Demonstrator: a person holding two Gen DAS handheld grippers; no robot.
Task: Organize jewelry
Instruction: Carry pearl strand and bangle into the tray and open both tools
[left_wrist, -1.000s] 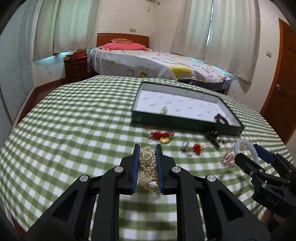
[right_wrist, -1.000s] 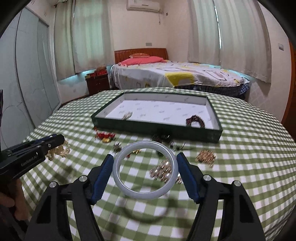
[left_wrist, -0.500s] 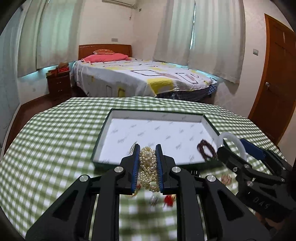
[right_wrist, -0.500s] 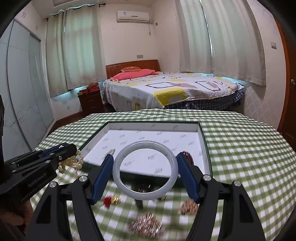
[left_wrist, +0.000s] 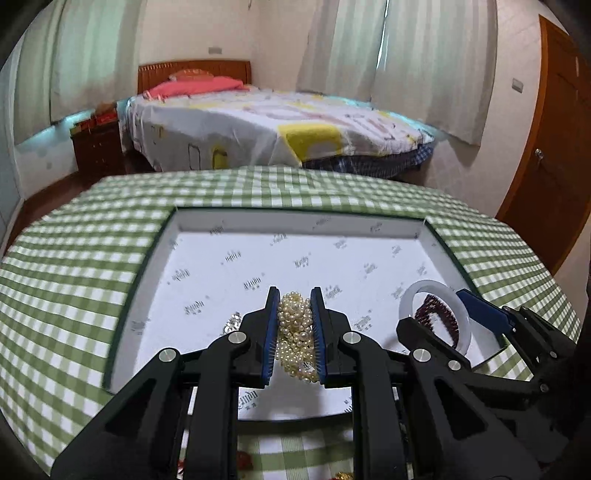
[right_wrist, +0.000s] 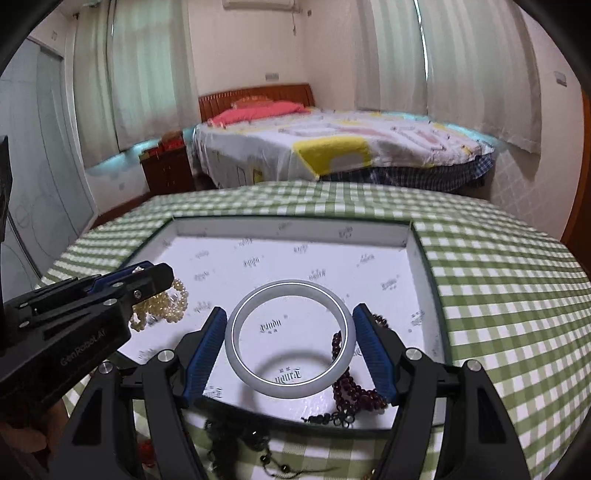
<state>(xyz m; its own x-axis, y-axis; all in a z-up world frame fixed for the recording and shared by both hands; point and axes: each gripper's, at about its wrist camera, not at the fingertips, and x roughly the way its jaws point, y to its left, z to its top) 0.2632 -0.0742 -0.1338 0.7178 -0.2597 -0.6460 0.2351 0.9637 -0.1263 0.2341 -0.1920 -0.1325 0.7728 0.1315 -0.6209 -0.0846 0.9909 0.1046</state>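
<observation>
My left gripper (left_wrist: 294, 334) is shut on a bunch of cream pearl beads (left_wrist: 295, 332) and holds it above the white floor of the dark green jewelry tray (left_wrist: 147, 258). My right gripper (right_wrist: 290, 345) is shut on a pale white bangle (right_wrist: 290, 389), held flat over the tray's near right part (right_wrist: 430, 273). A dark red bead bracelet (right_wrist: 354, 391) lies in the tray under the bangle. From the right wrist view the left gripper (right_wrist: 155, 275) sits to the left with the pearls (right_wrist: 166, 306) hanging from it. The bangle (left_wrist: 463, 317) also shows in the left wrist view.
The tray sits on a round table with a green checked cloth (right_wrist: 509, 295). A small gold piece (left_wrist: 231, 325) lies in the tray. Black beads (right_wrist: 240, 439) and red bits (left_wrist: 243, 461) lie on the cloth in front of the tray. A bed (left_wrist: 277, 129) stands beyond.
Both grippers have moved forward from over the loose jewelry on the cloth to over the tray, still holding the pearls and the bangle.
</observation>
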